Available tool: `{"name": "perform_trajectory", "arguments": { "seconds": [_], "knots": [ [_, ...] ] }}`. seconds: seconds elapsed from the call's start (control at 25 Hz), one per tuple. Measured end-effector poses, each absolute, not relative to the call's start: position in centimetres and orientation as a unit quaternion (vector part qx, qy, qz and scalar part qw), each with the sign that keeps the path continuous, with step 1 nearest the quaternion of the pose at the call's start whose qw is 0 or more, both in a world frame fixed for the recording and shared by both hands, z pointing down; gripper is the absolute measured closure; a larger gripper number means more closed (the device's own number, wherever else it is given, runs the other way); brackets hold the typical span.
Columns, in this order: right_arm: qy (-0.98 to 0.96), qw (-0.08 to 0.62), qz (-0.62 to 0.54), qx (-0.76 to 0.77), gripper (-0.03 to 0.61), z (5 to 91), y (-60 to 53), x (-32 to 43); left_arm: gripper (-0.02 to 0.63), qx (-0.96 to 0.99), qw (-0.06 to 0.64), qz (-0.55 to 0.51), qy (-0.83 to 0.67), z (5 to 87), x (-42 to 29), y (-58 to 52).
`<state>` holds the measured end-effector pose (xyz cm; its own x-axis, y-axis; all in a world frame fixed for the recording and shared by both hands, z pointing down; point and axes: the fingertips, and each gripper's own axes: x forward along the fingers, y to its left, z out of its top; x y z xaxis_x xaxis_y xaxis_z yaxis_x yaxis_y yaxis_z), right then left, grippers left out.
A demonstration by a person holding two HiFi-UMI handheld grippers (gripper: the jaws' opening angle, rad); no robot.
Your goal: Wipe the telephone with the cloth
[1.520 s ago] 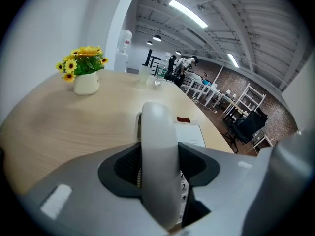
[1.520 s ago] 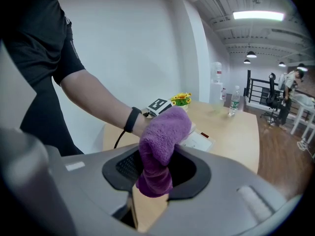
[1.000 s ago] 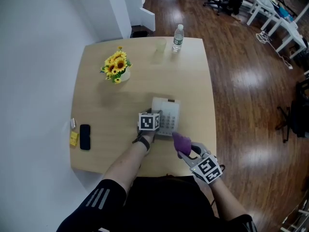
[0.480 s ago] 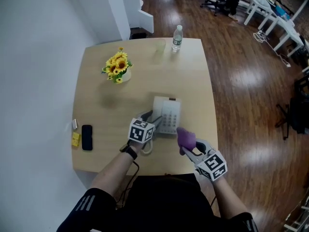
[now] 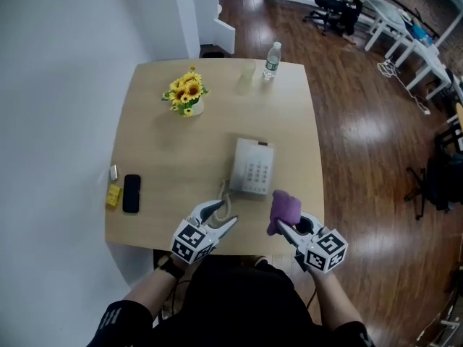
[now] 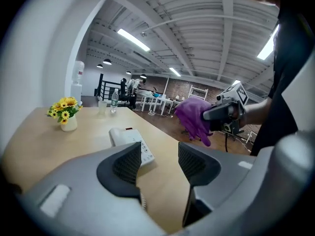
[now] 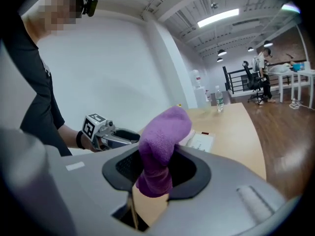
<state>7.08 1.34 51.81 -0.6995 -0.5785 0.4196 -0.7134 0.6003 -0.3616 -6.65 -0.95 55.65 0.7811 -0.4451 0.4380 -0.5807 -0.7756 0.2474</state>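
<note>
— Grippers and phone, left to right: how do they stand?

— The left gripper (image 5: 223, 214) hovers over the near edge of the table (image 5: 159, 143). Its jaws are apart and nothing is between them. Its own view shows only bare wood through the gap. The telephone (image 5: 253, 168) lies flat mid-table, keypad up, just beyond the two grippers and touched by neither. Its coiled cord (image 5: 226, 194) trails toward the left gripper. The right gripper (image 5: 283, 228) is clamped on the purple cloth (image 5: 284, 207), which bunches up above the jaws while a tail hangs below.

— What could go wrong from here?

— My guess is the cloth first. It is pinched as a thick wad, so only a small rounded end may meet the keys, and a dragging stroke could pull it loose. The telephone looks light, and with nothing steadying it, a push from the cloth could slide it across the wood. The cord lies near the left jaws and might snag if that gripper reaches in. The sunflower vase (image 5: 187, 92) and water bottle (image 5: 272, 60) stand well apart, so I see little danger there.

— Anything you can't make out?

— At the far left, a small yellow thing (image 5: 111, 196) beside a black mobile (image 5: 131, 193) is too small to name. I cannot tell whether the handset sits in its cradle. The wad covers the right gripper's pads, so how deep the cloth is held stays unclear.
</note>
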Motion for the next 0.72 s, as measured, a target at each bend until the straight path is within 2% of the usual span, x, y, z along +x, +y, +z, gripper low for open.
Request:
{"name": "perform_trajectory", "arguments": {
  "seconds": [0.2,0.44,0.72],
  "knots": [
    [-0.903,0.143,0.25,0.32,0.439,52.3,6.4,6.3,0.376,0.917,0.217,0.153,-0.296,54.6,-5.9,3.8],
    [-0.922,0.13,0.231,0.283,0.44,52.1,13.7,7.5,0.376,0.916,0.186,0.176,-0.308,53.8,-2.0,11.1],
    [-0.932,0.105,0.222,0.267,0.44,51.3,20.1,10.6,0.376,0.916,0.163,0.15,-0.336,51.0,0.7,18.2]
  ]
}}
